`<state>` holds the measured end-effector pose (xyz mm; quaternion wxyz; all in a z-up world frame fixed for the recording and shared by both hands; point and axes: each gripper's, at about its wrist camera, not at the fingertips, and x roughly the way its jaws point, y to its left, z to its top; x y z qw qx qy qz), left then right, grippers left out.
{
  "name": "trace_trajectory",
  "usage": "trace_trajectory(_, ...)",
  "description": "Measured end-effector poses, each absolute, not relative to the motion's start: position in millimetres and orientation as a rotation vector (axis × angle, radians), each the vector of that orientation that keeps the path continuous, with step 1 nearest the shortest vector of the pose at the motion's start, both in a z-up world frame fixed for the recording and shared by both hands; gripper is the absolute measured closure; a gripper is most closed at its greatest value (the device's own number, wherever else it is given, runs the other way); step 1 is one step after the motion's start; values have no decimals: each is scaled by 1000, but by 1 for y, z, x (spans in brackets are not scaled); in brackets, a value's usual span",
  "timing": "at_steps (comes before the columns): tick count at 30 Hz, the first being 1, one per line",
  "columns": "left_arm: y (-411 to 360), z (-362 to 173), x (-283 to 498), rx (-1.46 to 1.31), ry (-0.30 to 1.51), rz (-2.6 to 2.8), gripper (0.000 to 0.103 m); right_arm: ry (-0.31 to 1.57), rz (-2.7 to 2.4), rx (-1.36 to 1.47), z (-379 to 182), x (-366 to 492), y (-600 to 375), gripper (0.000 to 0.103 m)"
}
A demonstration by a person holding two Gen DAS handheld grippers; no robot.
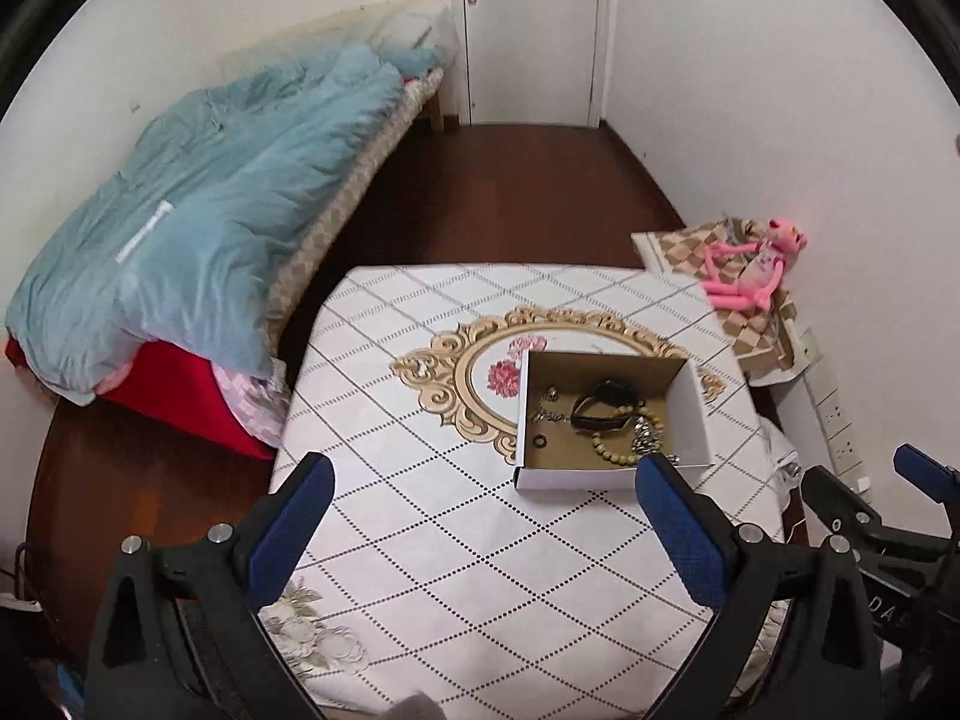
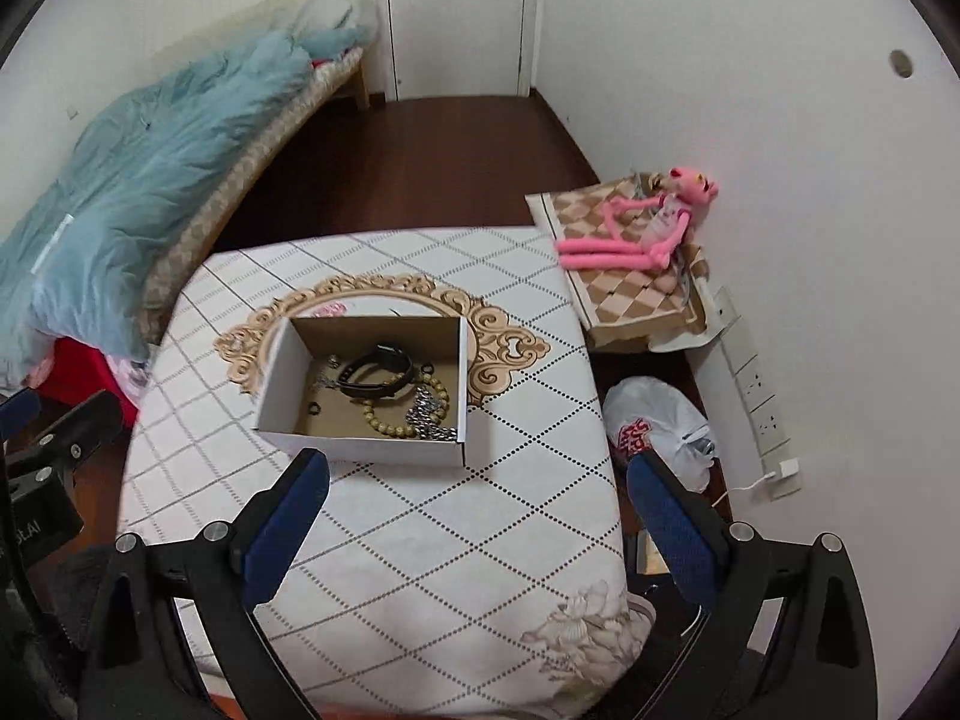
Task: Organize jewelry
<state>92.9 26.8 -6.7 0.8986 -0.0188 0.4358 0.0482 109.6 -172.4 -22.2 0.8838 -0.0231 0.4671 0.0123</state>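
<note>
A white cardboard box [image 1: 696, 405] [image 2: 462, 372] with a brown inside sits on the table. It holds a black watch [image 1: 603, 402] [image 2: 375, 372], a beaded bracelet [image 1: 618, 450] [image 2: 396, 426], a silver chain [image 1: 648, 438] [image 2: 429, 414], a small dark ring [image 1: 540, 441] [image 2: 312, 408] and small metal pieces. My left gripper [image 1: 483, 480] is open and empty, above the table in front of the box. My right gripper [image 2: 477, 477] is open and empty, in front of the box and to its right.
The table [image 1: 432, 540] [image 2: 420, 540] has a white diamond-pattern cloth. A bed with a blue quilt [image 1: 198, 222] stands to the left. A pink plush toy [image 2: 636, 234] lies on a checked cushion at right. A white plastic bag [image 2: 654, 420] and a power strip [image 2: 756, 396] are on the floor.
</note>
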Motion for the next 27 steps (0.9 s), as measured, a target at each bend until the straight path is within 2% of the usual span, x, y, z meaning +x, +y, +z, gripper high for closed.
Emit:
trace_trajectory(12,24,62,27,-34,774,94,1,794,14,-39,69,35,-179,0)
trace_trajectory(27,24,76,8,-56,777,69,1,774,3,-49,98,7,-181,0)
